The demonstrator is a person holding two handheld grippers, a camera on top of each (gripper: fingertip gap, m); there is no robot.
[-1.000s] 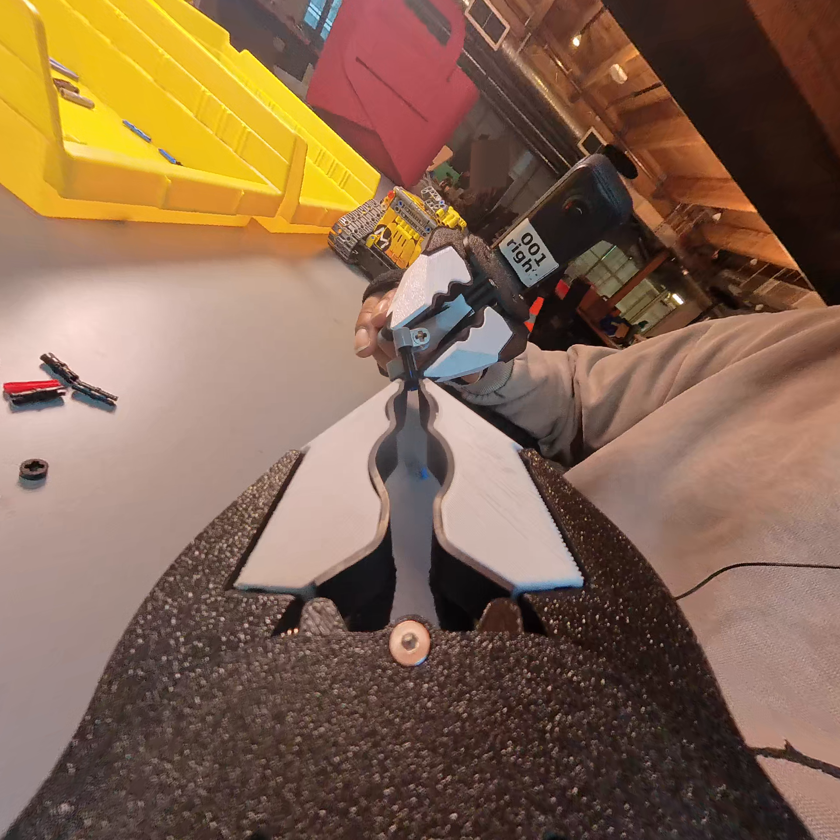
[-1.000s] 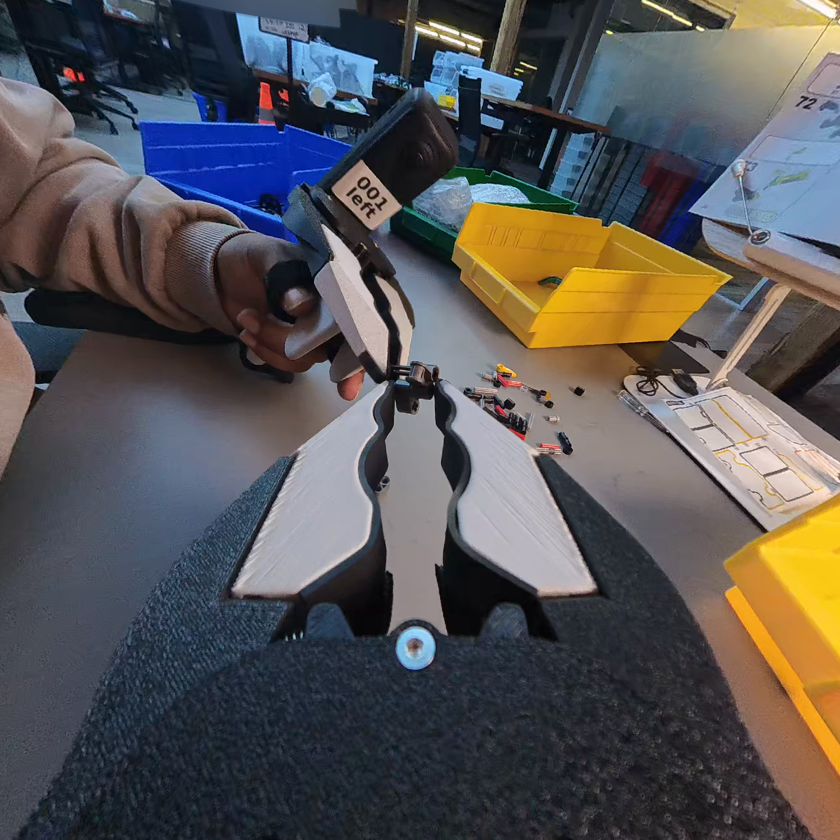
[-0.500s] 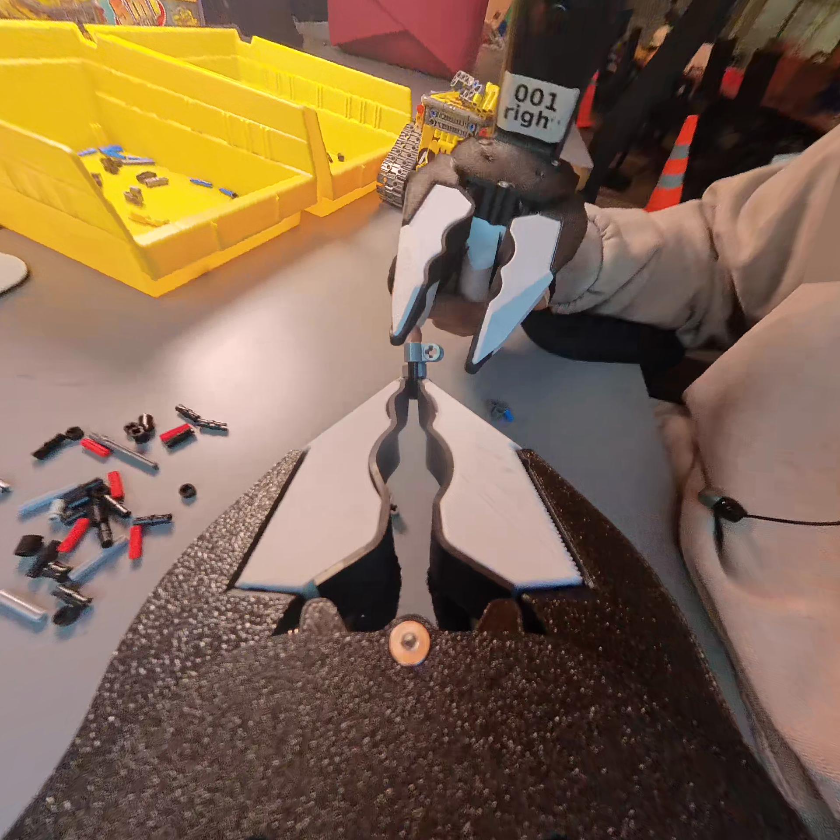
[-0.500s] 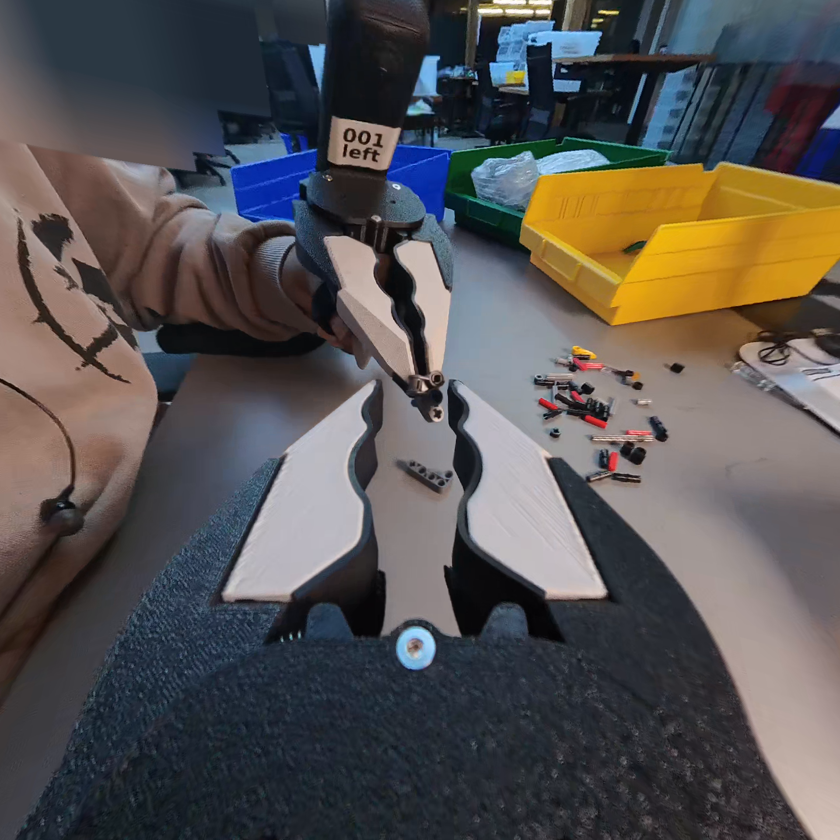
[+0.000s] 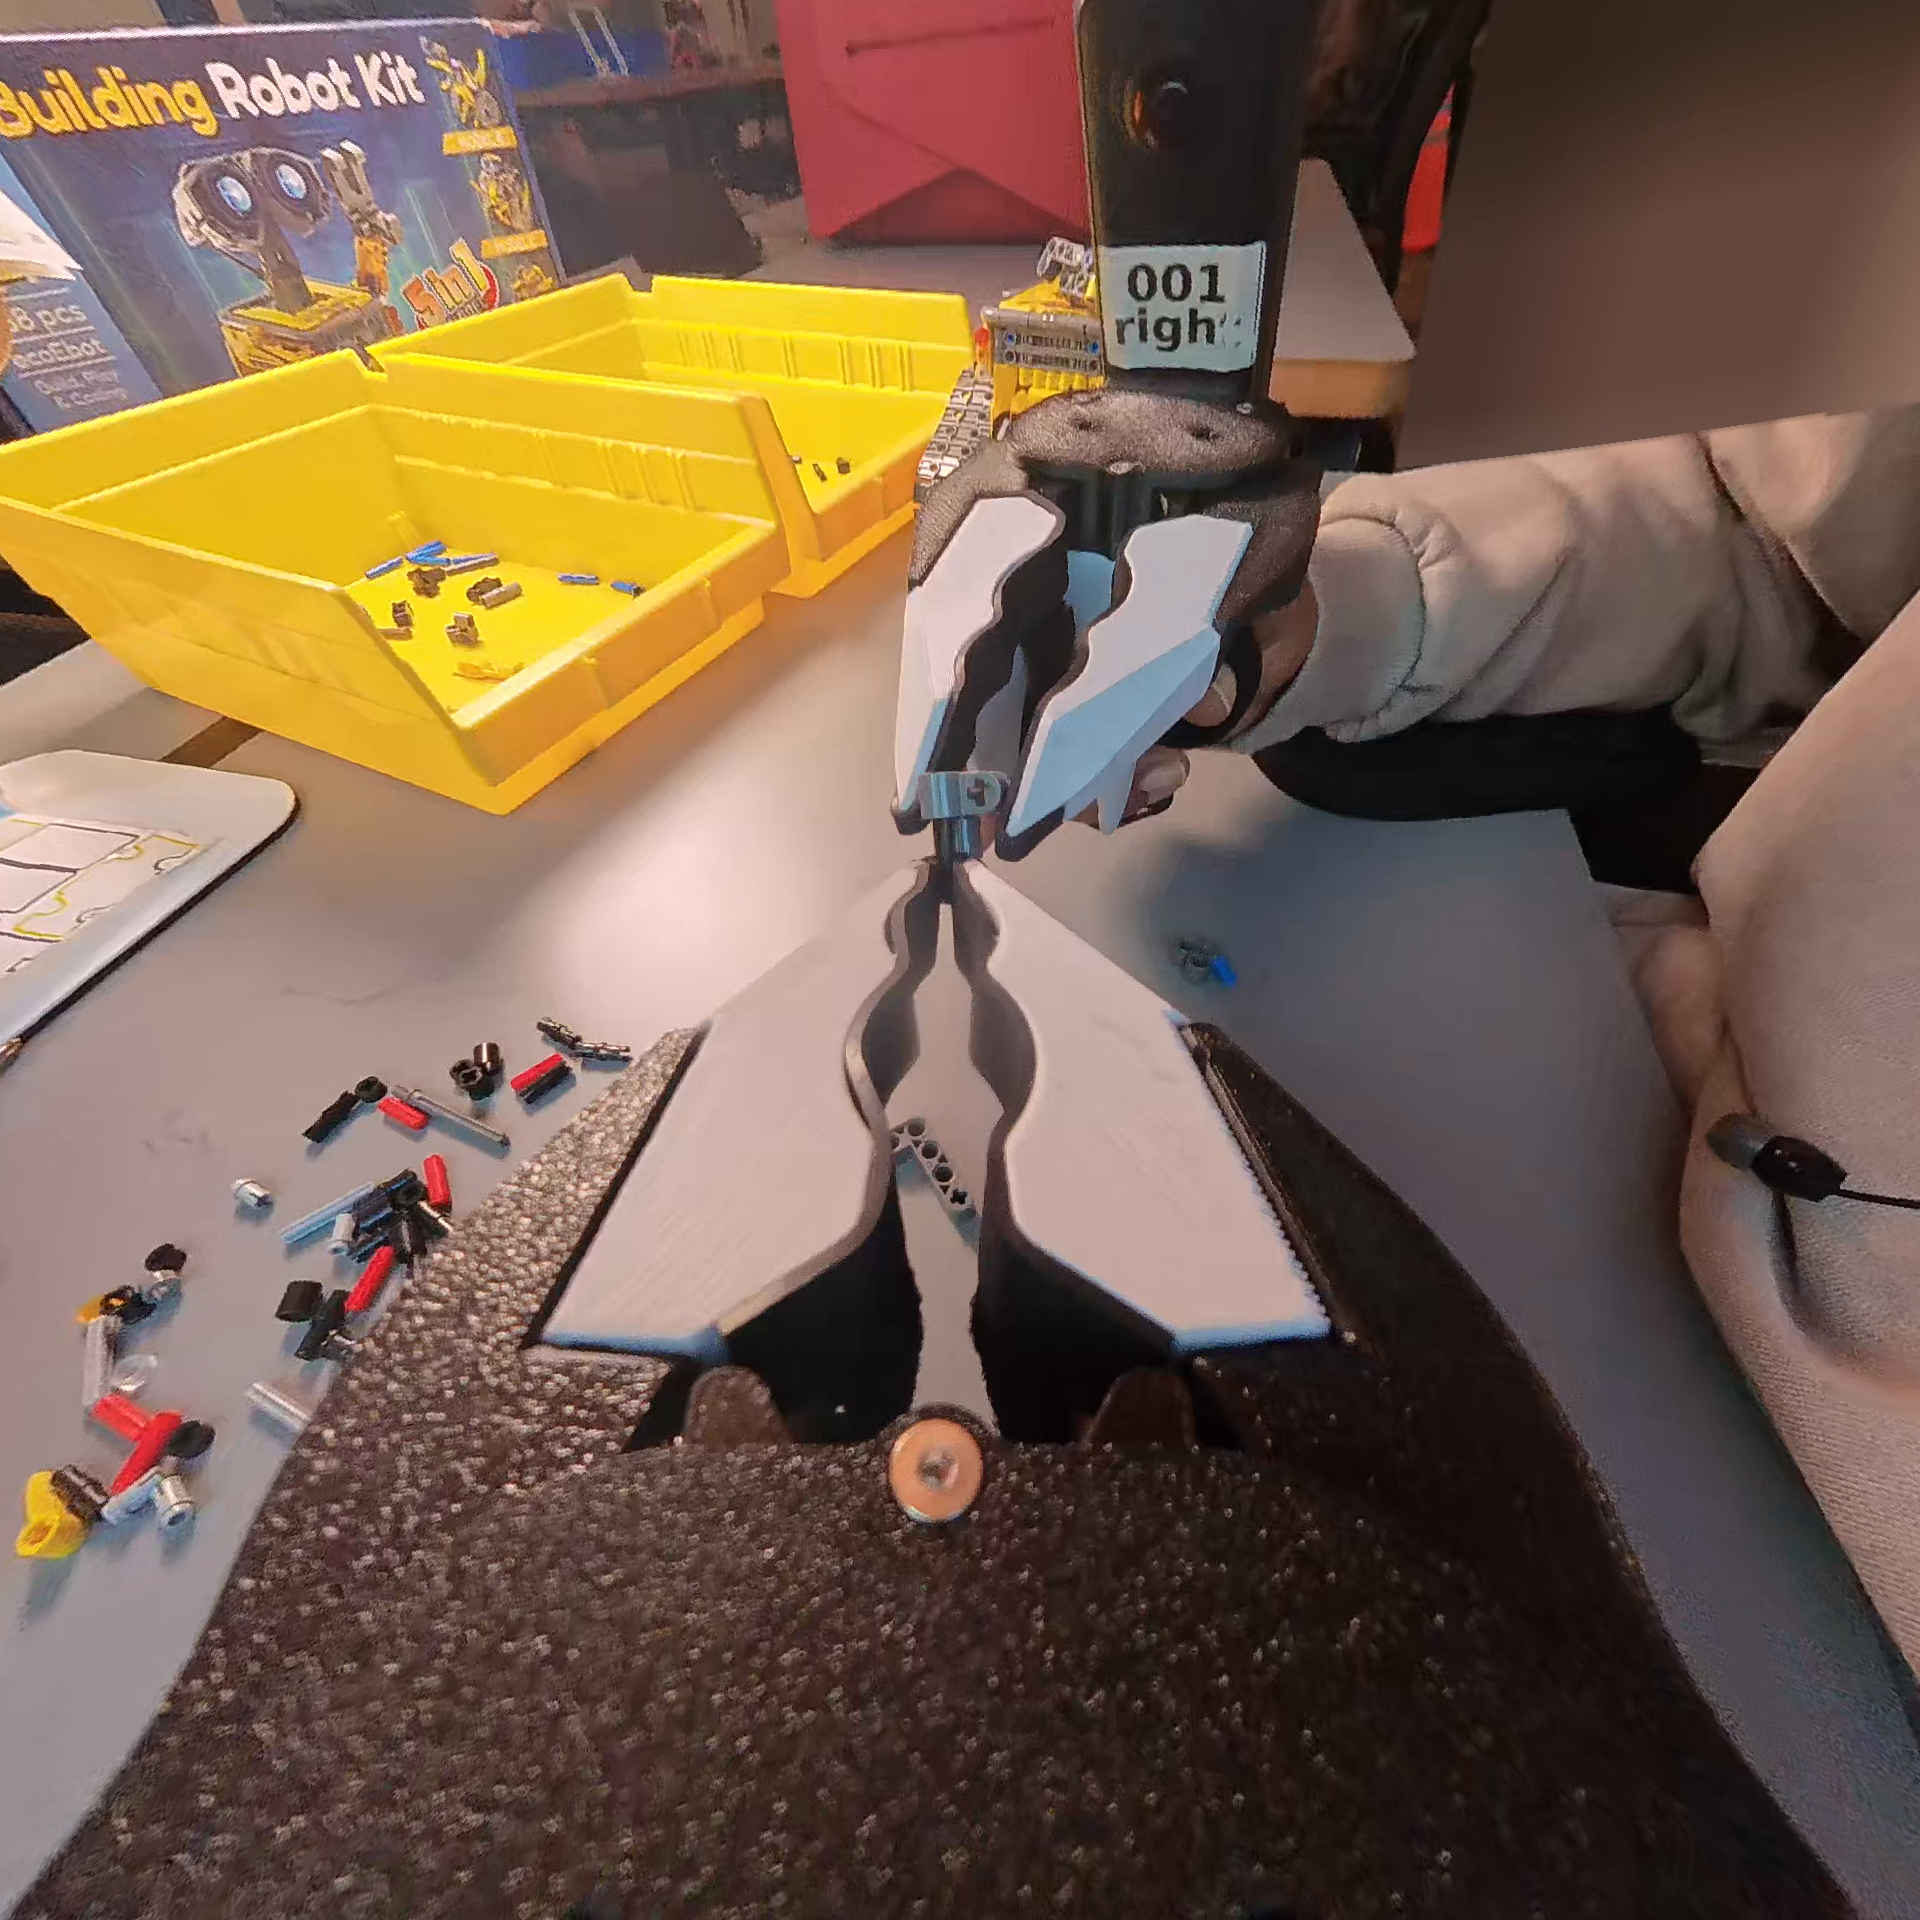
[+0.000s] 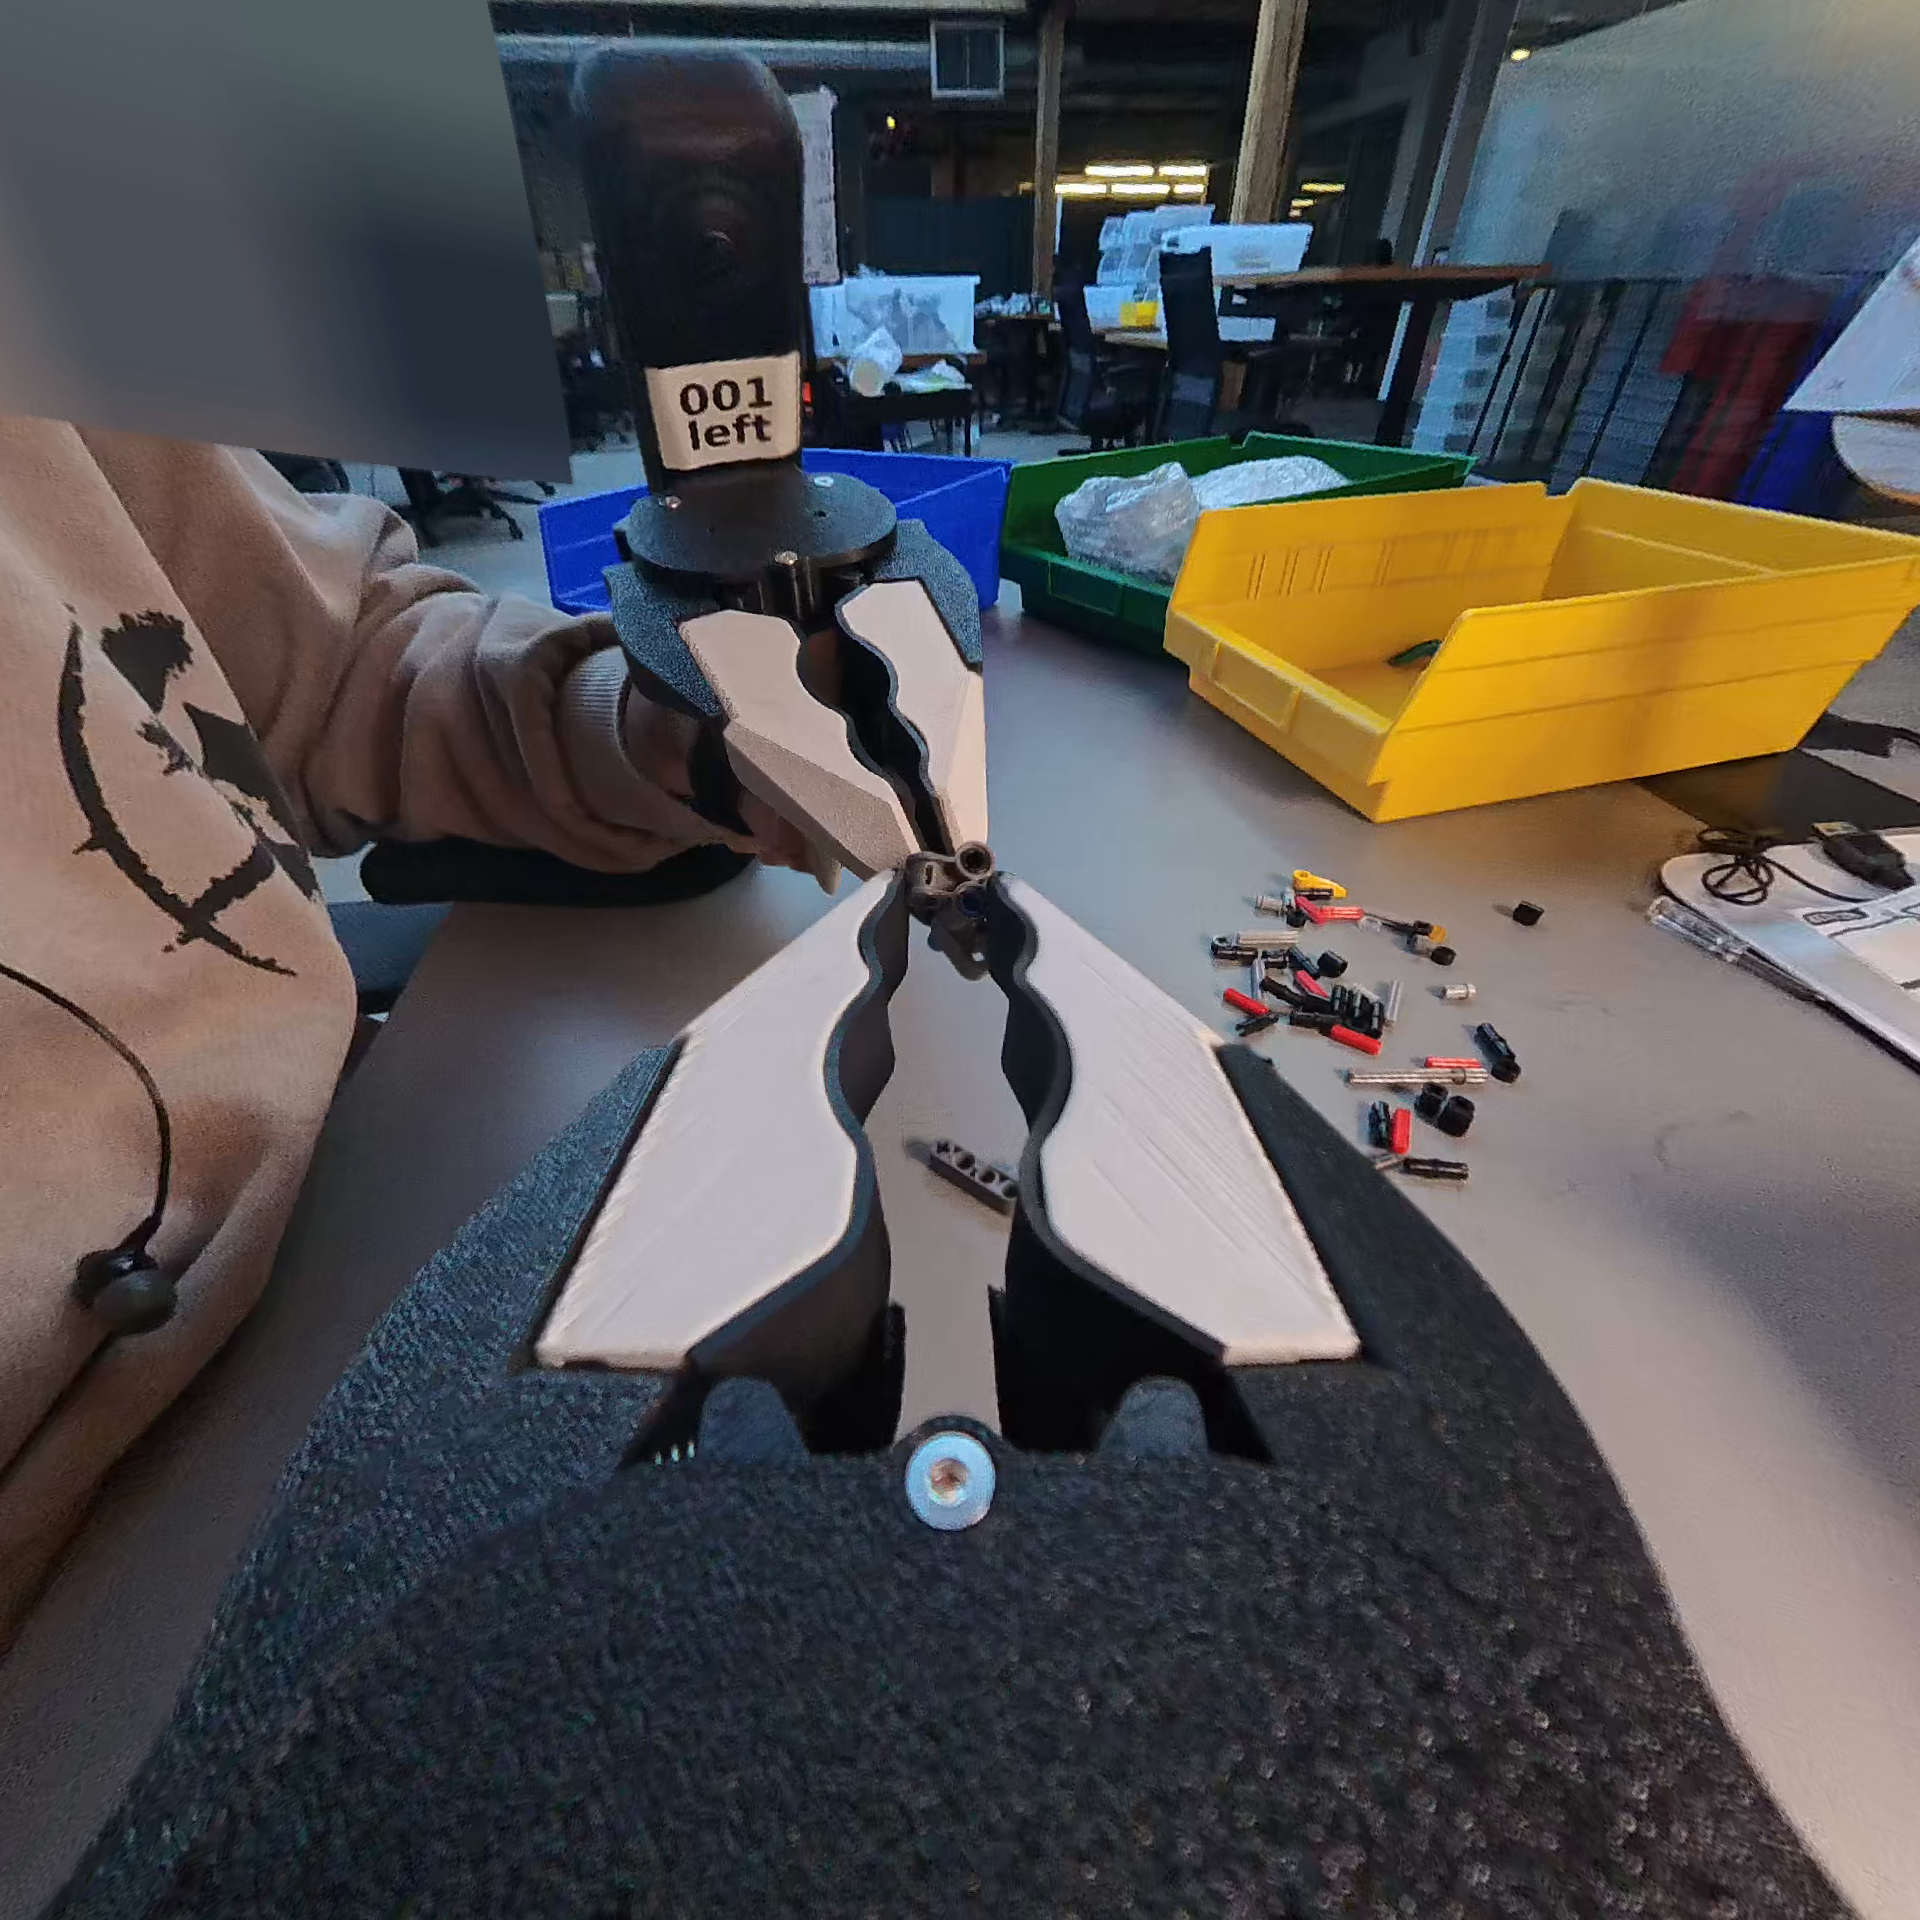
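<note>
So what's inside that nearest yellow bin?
The yellow bin holds a scatter of small parts, blue and dark, on its floor. Its front wall hides the nearest strip of floor, so anything there can't be seen.

Beige sleeve (image 5: 1538,582); black textured tool (image 5: 940,868), pale fingers (image 5: 769,1153).

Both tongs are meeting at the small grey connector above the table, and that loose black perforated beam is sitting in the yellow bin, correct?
Not the bin: the right wrist view shows the black perforated beam lying on the grey table, under the right tongs. Both do meet at the small grey connector.
</note>
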